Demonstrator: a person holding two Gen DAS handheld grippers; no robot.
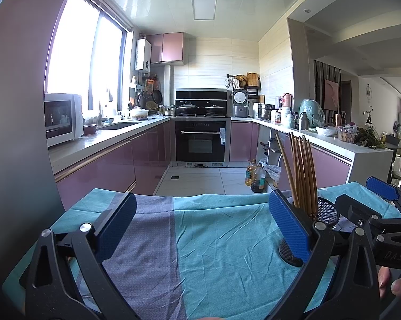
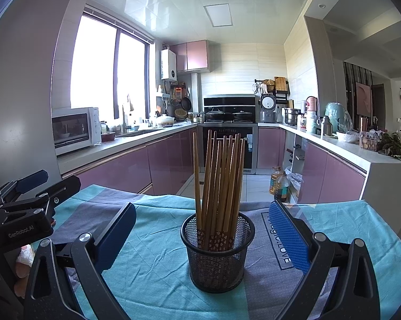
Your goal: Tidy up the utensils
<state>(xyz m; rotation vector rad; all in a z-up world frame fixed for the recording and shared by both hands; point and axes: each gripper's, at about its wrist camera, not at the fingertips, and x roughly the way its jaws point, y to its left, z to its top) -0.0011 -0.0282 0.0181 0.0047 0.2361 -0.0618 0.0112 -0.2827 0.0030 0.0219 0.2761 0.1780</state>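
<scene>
Chopsticks (image 2: 218,186) upright in mesh cup (image 2: 217,261), between spread right claw (image 2: 200,237) fingers.

U-shaped kitchen. Glossy mauve-pink lower cabinet fronts (image 2: 125,170) under pale stone countertops (image 2: 112,146) on both sides. Large dark-framed window (image 2: 109,64) at upper left, blown-out daylight, main light source. White glossy tiled ceiling with a flush rectangular light panel (image 2: 217,15) at top centre. Cream horizontal wall tiles (image 2: 240,64) on the back wall. Black built-in oven (image 1: 200,144) at frame centre, black range hood panel above it. White microwave oven (image 2: 75,129) at left on the counter. White wall-mounted water heater (image 2: 169,65) beside a mauve upper cabinet (image 2: 192,56). Light grey floor tiles (image 1: 200,180). Open living area at far right.
</scene>
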